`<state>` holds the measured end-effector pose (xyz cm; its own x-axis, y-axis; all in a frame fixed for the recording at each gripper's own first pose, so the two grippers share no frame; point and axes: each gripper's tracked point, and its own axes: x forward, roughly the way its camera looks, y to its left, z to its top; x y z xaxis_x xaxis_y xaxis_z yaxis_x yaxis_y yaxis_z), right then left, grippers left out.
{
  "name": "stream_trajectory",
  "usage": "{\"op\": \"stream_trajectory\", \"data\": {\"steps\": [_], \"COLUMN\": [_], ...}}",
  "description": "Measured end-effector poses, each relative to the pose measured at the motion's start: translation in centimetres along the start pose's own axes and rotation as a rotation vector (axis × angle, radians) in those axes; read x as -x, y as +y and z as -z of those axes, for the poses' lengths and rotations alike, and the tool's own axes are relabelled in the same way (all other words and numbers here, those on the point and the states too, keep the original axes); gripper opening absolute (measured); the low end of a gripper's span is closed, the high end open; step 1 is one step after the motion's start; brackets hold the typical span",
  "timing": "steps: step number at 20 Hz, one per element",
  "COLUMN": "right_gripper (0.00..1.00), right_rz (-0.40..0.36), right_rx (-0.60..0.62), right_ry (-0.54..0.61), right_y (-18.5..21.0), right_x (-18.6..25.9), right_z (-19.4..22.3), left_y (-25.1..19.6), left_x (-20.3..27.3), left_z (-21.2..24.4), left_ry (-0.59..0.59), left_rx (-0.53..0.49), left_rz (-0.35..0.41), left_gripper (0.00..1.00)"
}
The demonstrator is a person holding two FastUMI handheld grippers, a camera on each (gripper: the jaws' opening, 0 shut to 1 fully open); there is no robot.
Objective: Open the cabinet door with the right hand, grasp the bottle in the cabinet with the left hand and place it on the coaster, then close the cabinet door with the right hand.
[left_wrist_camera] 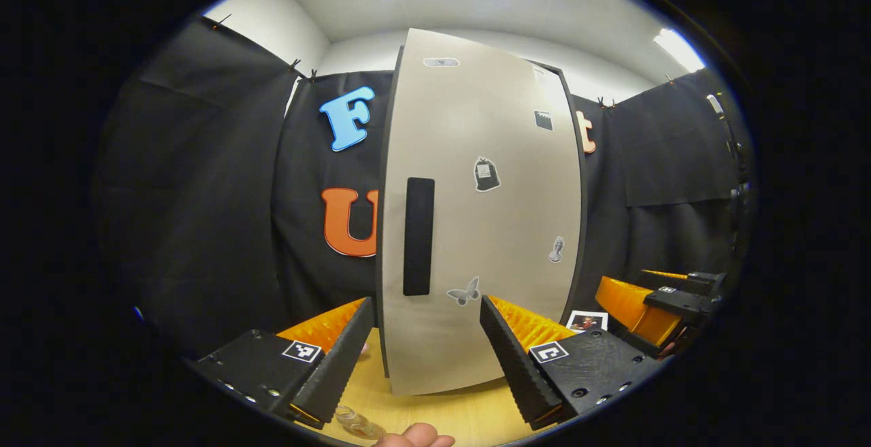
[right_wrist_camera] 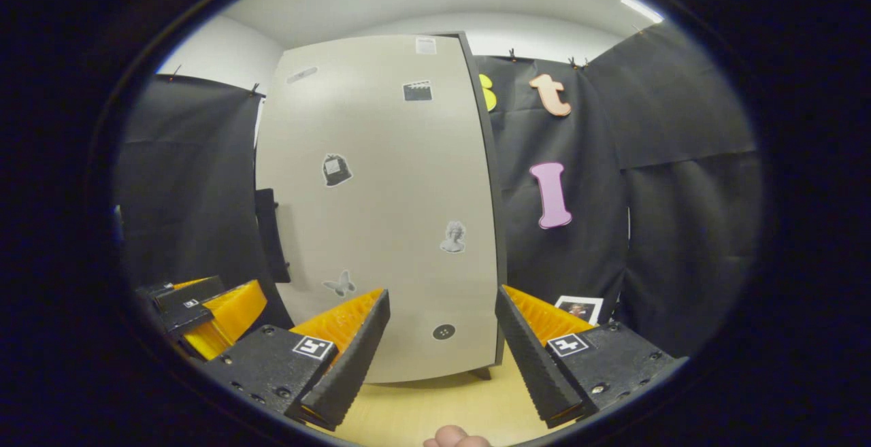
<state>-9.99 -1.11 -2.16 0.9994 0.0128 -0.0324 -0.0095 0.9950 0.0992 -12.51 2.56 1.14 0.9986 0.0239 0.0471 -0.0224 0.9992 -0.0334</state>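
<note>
Cabinet door [left_wrist_camera: 476,209] stands closed, handle [left_wrist_camera: 418,236] at nine o'clock; both hand-held grippers, left [left_wrist_camera: 425,358] and right [right_wrist_camera: 442,358], spread, empty; everything remains.

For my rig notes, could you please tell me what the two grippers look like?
Left gripper and right gripper look alike: two wedge-shaped fingers with ribbed inner faces, each on a blocky base with screws and a square black-and-white tag.

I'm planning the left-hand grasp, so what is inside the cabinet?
Nothing inside can be seen: the cabinet door is shut and covers the interior. Only its black handle and stickers show. Both grippers are open.
</note>
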Motion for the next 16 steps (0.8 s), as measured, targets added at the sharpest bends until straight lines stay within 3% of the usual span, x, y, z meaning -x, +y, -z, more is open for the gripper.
{"op": "stream_trajectory", "data": {"steps": [3, 7, 9, 12, 13, 16], "right_gripper": [0.99, 0.95, 0.99, 0.95, 0.99, 0.95], "right_rz": [-0.012, -0.003, -0.005, -0.005, -0.005, -0.005], "right_rx": [0.009, 0.036, 0.032, 0.039, 0.04, 0.041], "right_ry": [0.006, -0.001, 0.015, 0.017, 0.015, 0.014], "right_y": [-0.1, -0.4, -0.2, -0.3, -0.3, -0.3], "right_x": [0.1, 0.0, -0.1, 0.0, 0.0, 0.2], "right_z": [0.3, 0.4, 0.7, 0.6, 0.5, 0.4], "left_y": [-0.9, -1.1, -1.3, -1.4, -1.3, -1.2], "left_x": [0.3, 0.2, 0.4, 0.3, 0.4, 0.5], "left_z": [0.4, 0.4, 0.5, 0.5, 0.6, 0.7], "left_ry": [0.011, 0.013, 0.019, 0.016, 0.02, 0.024], "left_rx": [-0.033, -0.039, -0.035, -0.03, -0.027, -0.019], "left_rz": [0.023, 0.036, 0.038, 0.038, 0.037, 0.028], "left_gripper": [0.95, 0.95, 0.95, 0.95, 0.95, 0.95]}}
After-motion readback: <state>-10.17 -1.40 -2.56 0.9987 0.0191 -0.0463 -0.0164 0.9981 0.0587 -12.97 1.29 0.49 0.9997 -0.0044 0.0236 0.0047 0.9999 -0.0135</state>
